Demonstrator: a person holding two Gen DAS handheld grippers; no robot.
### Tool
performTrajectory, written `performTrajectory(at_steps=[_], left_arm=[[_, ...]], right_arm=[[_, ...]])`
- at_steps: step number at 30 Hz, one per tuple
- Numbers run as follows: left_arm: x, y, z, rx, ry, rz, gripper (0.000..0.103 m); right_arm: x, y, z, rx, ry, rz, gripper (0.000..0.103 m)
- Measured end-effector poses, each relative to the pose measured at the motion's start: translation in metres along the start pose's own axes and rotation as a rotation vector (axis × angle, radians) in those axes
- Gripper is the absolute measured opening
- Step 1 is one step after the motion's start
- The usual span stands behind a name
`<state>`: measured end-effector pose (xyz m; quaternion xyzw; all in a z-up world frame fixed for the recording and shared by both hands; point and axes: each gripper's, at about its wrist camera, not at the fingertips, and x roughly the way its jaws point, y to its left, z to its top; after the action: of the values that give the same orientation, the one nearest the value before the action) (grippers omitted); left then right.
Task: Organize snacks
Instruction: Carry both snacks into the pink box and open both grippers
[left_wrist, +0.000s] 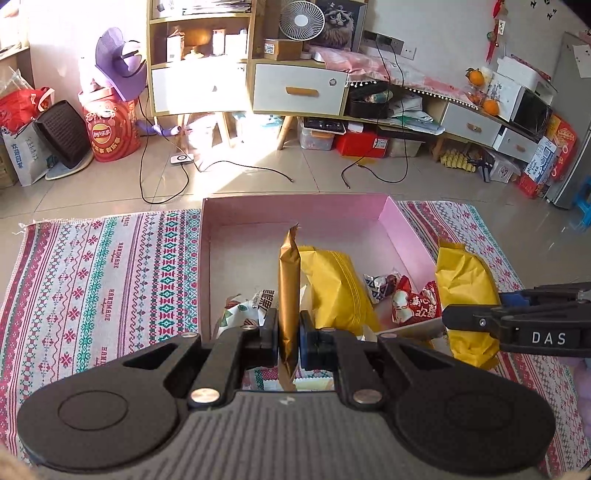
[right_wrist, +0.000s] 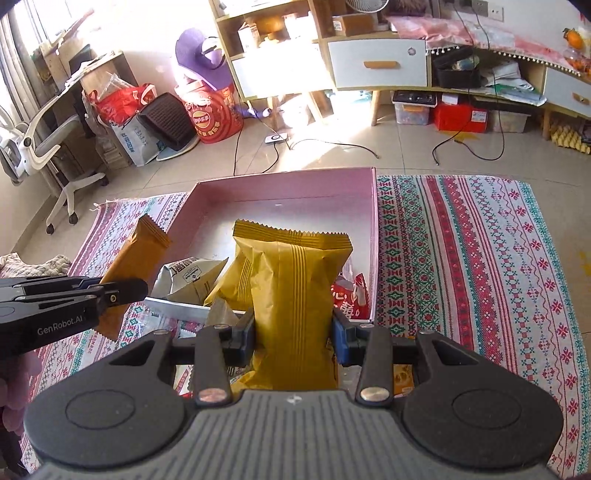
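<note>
Left wrist view: nearest, left tongs (left_wrist: 289, 338), shut tight on a slim gold bar packet (left_wrist: 289, 295), gripped edge-on near its lower half. Long axis of the bar upright and pointing away, top crimp leaning toward the far wall of the pink box (left_wrist: 402, 225). Box straight ahead and below the tongs, near rim just beyond the fingertips. Already inside: a yellow bag (left_wrist: 340, 288) just right of the bar, a white printed packet (left_wrist: 258, 302) to the left, red sweets (left_wrist: 413, 302) toward the right wall. Off to the right, right tongs (left_wrist: 448, 319) carrying a second yellow bag (left_wrist: 465, 288) over the box's right rim.

Right wrist view: nearest, right tongs (right_wrist: 293, 332), partly open yet pressing both pads on that second yellow bag (right_wrist: 291, 291), held upright with toothed crimp on top. Long axis up and away, toward the pink box (right_wrist: 371, 229), directly ahead, open floor free at the far end. Left tongs (right_wrist: 142, 290) at the left with the gold bar packet (right_wrist: 136, 258) slanting up-right over the box's left rim. All on a patterned cloth (right_wrist: 480, 258) covering the surface.

Judgement: 2 hands about equally near the box; a short forward-and-down move likely enough for each drop.
</note>
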<state>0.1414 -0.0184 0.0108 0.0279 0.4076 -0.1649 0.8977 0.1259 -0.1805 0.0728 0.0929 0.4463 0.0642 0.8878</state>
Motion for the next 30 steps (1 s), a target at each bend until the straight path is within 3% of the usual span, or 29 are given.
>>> performTrajectory(at_steps=[14, 25, 30], left_arm=[[0.064, 0.004, 0.03, 0.01, 0.018, 0.104, 0.014], [0.083, 0.002, 0.034, 0.004, 0.021, 0.13, 0.015], [0.083, 0.002, 0.033, 0.005, 0.012, 0.139, 0.03]], right_arm=[[0.056, -0.004, 0.043, 0.03, -0.005, -0.051, 0.037], [0.073, -0.009, 0.048, 0.056, -0.009, -0.055, 0.039], [0.068, -0.007, 0.049, 0.059, -0.028, -0.046, 0.05]])
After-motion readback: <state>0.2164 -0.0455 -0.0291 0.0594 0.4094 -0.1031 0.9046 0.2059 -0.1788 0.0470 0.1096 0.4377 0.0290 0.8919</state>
